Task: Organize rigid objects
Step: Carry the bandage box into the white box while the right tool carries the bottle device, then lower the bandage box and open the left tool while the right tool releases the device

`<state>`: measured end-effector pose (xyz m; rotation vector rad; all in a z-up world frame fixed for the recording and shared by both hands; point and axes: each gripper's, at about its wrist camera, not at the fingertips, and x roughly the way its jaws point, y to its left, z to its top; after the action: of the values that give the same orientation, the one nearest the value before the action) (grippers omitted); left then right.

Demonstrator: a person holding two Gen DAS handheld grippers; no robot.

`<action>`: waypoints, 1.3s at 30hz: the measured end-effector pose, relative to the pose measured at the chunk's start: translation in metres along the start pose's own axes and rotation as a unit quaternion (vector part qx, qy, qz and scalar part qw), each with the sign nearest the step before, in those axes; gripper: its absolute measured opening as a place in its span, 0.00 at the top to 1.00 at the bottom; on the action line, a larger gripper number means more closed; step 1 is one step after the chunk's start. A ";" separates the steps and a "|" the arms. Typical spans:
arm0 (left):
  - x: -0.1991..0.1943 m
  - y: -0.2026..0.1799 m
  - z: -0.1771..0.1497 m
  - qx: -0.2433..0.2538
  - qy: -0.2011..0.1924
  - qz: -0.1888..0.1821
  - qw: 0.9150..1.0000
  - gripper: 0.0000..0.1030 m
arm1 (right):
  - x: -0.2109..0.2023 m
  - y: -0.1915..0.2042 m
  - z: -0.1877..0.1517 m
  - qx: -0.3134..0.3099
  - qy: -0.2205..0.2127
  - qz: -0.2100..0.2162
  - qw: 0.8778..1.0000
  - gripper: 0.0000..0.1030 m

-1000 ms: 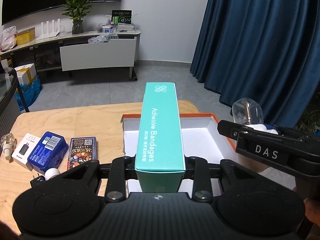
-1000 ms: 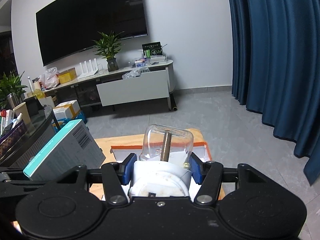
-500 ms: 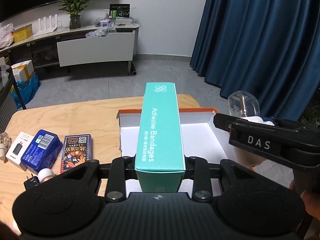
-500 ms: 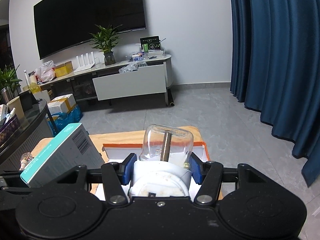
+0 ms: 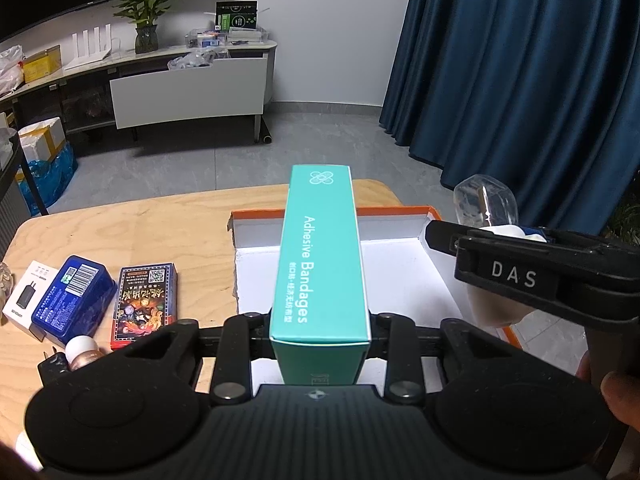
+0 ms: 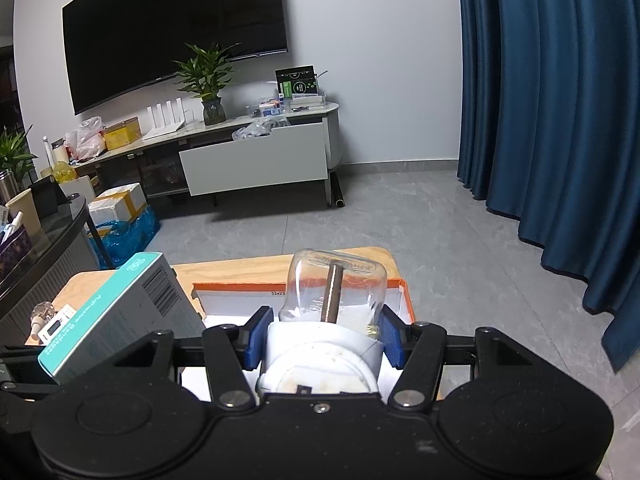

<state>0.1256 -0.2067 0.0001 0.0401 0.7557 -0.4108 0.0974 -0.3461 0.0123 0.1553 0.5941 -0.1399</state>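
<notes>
A home living room is showing in both views. A large dark television (image 6: 176,36) is hanging on the white wall above a long low cabinet (image 6: 256,156), which is carrying a potted plant (image 6: 208,80), a white router (image 6: 166,118), a yellow box (image 6: 122,132) and plastic bags. Deep blue curtains (image 6: 552,120) are falling to the grey tiled floor (image 6: 400,216) on the right. Taped cartons (image 6: 118,204) are sitting on the floor beside the cabinet. In the foreground a light wooden table (image 5: 140,224) is holding small household packets and an orange-edged box (image 5: 400,264).
</notes>
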 end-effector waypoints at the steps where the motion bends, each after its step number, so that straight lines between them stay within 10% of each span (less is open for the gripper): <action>1: 0.001 0.000 0.000 0.000 0.001 0.000 1.000 0.68 | 0.001 0.000 0.000 -0.001 0.001 -0.001 1.000 0.34; 39: 0.010 -0.008 -0.003 -0.002 0.004 0.003 1.000 0.68 | 0.014 -0.002 -0.005 0.001 0.012 -0.012 1.000 0.34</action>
<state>0.1269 -0.2164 -0.0078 0.0410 0.7646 -0.4036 0.1063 -0.3480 0.0003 0.1510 0.6192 -0.1629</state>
